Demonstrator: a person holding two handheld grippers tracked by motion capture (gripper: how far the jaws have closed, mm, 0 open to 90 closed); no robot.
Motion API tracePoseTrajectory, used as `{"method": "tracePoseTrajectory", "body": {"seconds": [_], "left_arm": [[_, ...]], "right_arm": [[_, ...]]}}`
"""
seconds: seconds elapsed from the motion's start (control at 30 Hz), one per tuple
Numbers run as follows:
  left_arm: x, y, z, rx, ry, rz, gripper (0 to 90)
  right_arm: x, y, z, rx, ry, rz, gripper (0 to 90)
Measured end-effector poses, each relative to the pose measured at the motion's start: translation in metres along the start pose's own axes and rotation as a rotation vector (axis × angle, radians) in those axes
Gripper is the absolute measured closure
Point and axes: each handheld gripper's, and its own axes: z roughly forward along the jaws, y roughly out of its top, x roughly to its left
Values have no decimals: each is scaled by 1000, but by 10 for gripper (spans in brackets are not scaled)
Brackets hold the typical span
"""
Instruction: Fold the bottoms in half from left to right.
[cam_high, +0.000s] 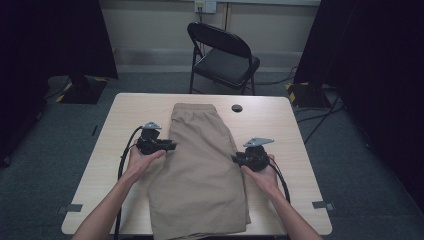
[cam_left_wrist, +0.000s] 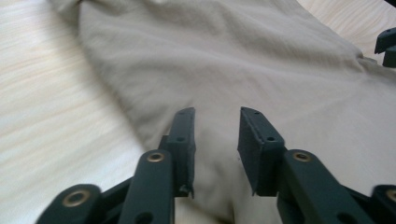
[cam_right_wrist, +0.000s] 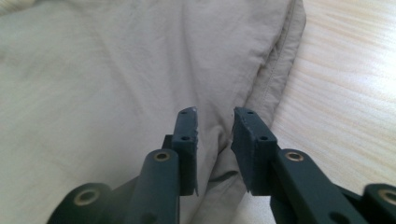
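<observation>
A pair of khaki shorts (cam_high: 200, 165) lies folded lengthwise on the light wooden table (cam_high: 285, 130), waistband at the far end. My left gripper (cam_high: 172, 146) sits at the cloth's left edge, pointing right. From its own view, its jaws (cam_left_wrist: 217, 114) stand apart just above the fabric (cam_left_wrist: 224, 60), with nothing pinched between them. My right gripper (cam_high: 235, 159) is at the right edge, pointing left. Its jaws (cam_right_wrist: 214, 114) also stand apart, over the folded seam (cam_right_wrist: 275, 70), and the pads do not press on the cloth.
A black folding chair (cam_high: 225, 55) stands beyond the table's far edge. A dark round cable hole (cam_high: 236, 108) sits near the shorts' waistband. Bare tabletop (cam_high: 120, 130) flanks the cloth on both sides. Black stands and curtains line the room's sides.
</observation>
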Motion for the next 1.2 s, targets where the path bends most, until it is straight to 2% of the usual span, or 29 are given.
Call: {"method": "tracePoseTrajectory", "body": {"seconds": [0.07,0.1,0.2,0.27,0.4,0.53,0.63,0.73,0.83,0.9,1.07,1.17,1.2], "left_arm": [[-3,-4,-7,2,-20,-8,691],[-5,-6,-11,0,-16,-3,699],[-10,-10,-22,-5,-38,-4,724],[-14,-13,-26,10,-43,8,746],[-24,-22,-31,32,-73,24,765],[-30,-31,-27,41,-88,32,766],[-31,-34,-19,73,-84,28,756],[-35,-37,-13,99,-73,42,755],[-35,-41,-6,144,-39,75,739],[-30,-43,-5,132,-43,48,730],[-24,-39,1,111,-27,40,759],[-27,-35,7,101,6,72,763],[-27,-34,9,95,5,74,763]], "right_arm": [[0,0,-2,-6,10,-5,752],[1,0,-2,-7,14,-6,759],[3,1,-2,-5,24,-11,780],[4,1,-2,-6,30,-10,792],[8,2,-4,-3,43,-20,811],[9,2,-5,-4,45,-21,819],[7,0,-1,5,40,-17,823],[4,-3,5,24,38,-11,822],[2,-6,12,53,26,-13,824],[0,-8,16,65,23,-7,824],[0,-9,16,75,24,-6,814],[-2,-11,12,87,20,-2,814],[-3,-12,11,89,20,0,814]]}}
